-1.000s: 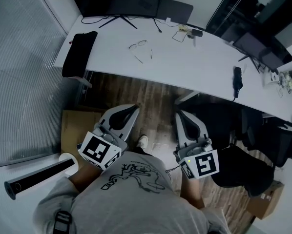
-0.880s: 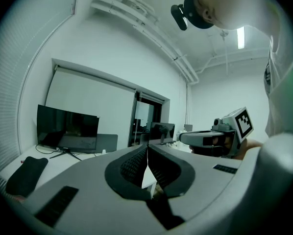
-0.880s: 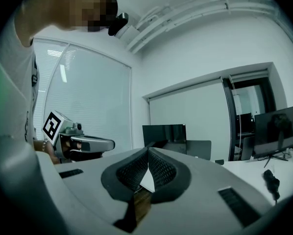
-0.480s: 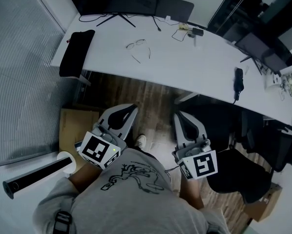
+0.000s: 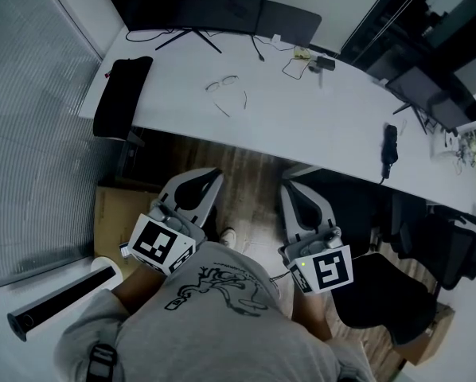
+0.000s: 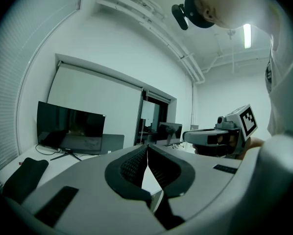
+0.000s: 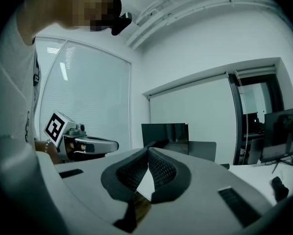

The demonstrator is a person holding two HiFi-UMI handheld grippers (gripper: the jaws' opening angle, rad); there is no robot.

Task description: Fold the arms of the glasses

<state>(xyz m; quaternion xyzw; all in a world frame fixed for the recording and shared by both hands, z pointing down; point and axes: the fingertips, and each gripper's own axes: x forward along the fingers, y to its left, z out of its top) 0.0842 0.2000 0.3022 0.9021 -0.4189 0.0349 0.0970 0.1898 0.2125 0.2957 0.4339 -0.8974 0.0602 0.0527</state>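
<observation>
1. Left gripper [image 5: 211,177]: You hold it low by your hip, pointing nearly level over the wooden floor [image 5: 246,153]. Its own view shows the two ribbed jaws pressed together at the tips with nothing between them.

2. Glasses [image 5: 222,83], handling: They lie on the white table [image 5: 325,110], well ahead of both grippers and a little closer to the left gripper's line than to the right's.
   - They look very light and thin, so a nudge would likely slide them across the smooth top.
   - The frame seems springy, and the lenses are likely easy to scratch.
   - A sound plan is to pin the front of the frame near a hinge with one gripper and push an arm inward, close to its hinge, with the other.
   - Avoid squeezing the lenses themselves.

3. Glasses, appearance: A slim wire-like frame with two small pale lenses.
   - The front faces away from you, towards the dark monitor [image 5: 186,2] at the table's far edge.
   - Both arms [image 5: 221,108] are unfolded and run back towards you, splayed slightly apart.
   - No folding has begun.
   - Fine detail such as hinges or nose pads is too small to make out.

4. Right gripper [image 5: 289,189]: It is beside the left one, at the same height and pointing the same way. Its jaws are also closed tip to tip and empty. The glasses sit ahead of it and off to its left.
</observation>
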